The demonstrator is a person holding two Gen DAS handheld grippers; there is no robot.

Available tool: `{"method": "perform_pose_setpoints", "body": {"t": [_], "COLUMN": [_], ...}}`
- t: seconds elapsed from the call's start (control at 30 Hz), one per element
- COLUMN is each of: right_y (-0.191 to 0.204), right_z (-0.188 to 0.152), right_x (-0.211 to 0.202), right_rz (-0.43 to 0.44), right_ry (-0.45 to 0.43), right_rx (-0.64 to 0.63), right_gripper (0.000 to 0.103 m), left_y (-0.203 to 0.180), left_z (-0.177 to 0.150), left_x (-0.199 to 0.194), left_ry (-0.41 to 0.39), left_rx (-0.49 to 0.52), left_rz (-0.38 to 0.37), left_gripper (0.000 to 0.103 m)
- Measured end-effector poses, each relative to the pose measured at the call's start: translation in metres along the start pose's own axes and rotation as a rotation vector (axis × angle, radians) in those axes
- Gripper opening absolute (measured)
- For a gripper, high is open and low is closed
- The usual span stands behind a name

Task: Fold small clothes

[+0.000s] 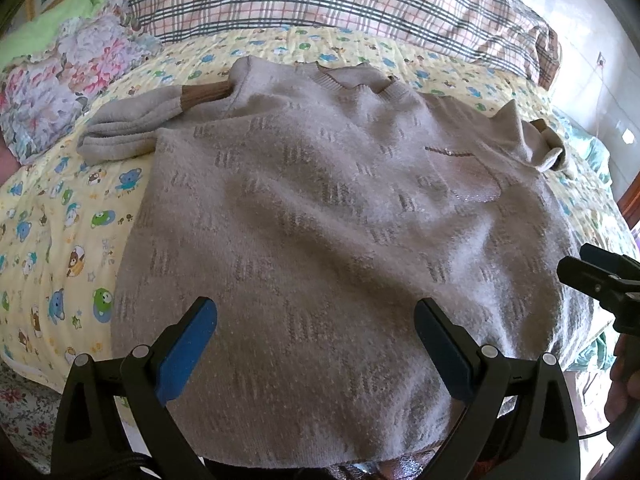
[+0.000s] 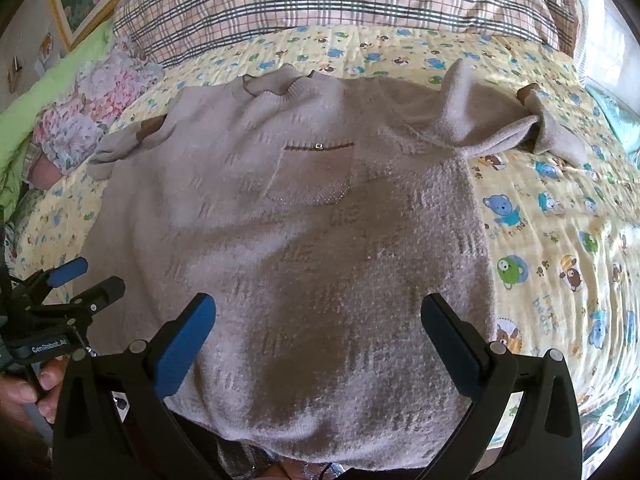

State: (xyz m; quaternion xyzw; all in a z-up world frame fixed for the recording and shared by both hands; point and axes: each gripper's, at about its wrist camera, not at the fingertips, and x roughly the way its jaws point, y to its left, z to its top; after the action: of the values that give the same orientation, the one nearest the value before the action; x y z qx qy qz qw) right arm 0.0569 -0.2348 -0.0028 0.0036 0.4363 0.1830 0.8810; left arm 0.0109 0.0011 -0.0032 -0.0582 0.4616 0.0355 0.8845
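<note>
A small grey-beige knit sweater (image 1: pixel 320 208) lies face up on the bed, collar away from me, with a chest pocket (image 2: pixel 316 172). Its left sleeve (image 1: pixel 128 128) is bunched beside the body; the right sleeve (image 2: pixel 520 128) is crumpled at the far right. My left gripper (image 1: pixel 316 320) is open and empty above the hem's left part. My right gripper (image 2: pixel 318 316) is open and empty above the hem's right part. Each gripper shows in the other's view: the right one (image 1: pixel 600 276) at the right edge, the left one (image 2: pixel 68 280) at the left edge.
The sweater lies on a yellow bear-print quilt (image 2: pixel 560 240). A plaid pillow (image 1: pixel 320 0) runs along the back. A floral cloth (image 1: pixel 60 80) is heaped at the back left. The bed's near edge is just below the hem.
</note>
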Motion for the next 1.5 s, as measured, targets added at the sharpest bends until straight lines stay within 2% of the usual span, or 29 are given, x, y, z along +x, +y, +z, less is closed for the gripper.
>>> {"method": "perform_pose_setpoints", "body": {"t": [0.1,0.17,0.33,0.67,1.07,1.3,1.5], "right_y": [0.001,0.000,0.000,0.000,0.003,-0.009,-0.038], "right_z": [0.000,0.001,0.002,0.004,0.004,0.007,0.018], "right_x": [-0.001,0.002,0.003,0.002,0.004,0.003,-0.001], "right_rz": [-0.001,0.012,0.026,0.021,0.024,0.035,0.025], "right_ry": [-0.021,0.017,0.023,-0.003,0.006,-0.015,-0.058], "right_rx": [-0.007,0.008,0.020,0.020,0.027,0.064,0.118], "right_gripper": [0.102,0.102,0.102,0.102,0.102,0.102,0.102], "left_y": [0.002,0.003,0.006,0.008,0.011,0.012,0.015], "left_z": [0.000,0.000,0.003,0.004,0.010,0.014,0.028], "left_x": [0.001,0.001,0.002,0.003,0.007,0.010,0.014], "left_ry": [0.005,0.010,-0.008,-0.012,-0.005,-0.013,-0.009], "left_rx": [-0.009,-0.020,-0.044,-0.018,-0.035,-0.034,-0.031], "left_rz": [-0.001,-0.010,-0.039,0.003,0.000,-0.005,-0.003], "left_gripper": [0.099,0.099,0.099,0.099,0.099,0.099,0.099]}}
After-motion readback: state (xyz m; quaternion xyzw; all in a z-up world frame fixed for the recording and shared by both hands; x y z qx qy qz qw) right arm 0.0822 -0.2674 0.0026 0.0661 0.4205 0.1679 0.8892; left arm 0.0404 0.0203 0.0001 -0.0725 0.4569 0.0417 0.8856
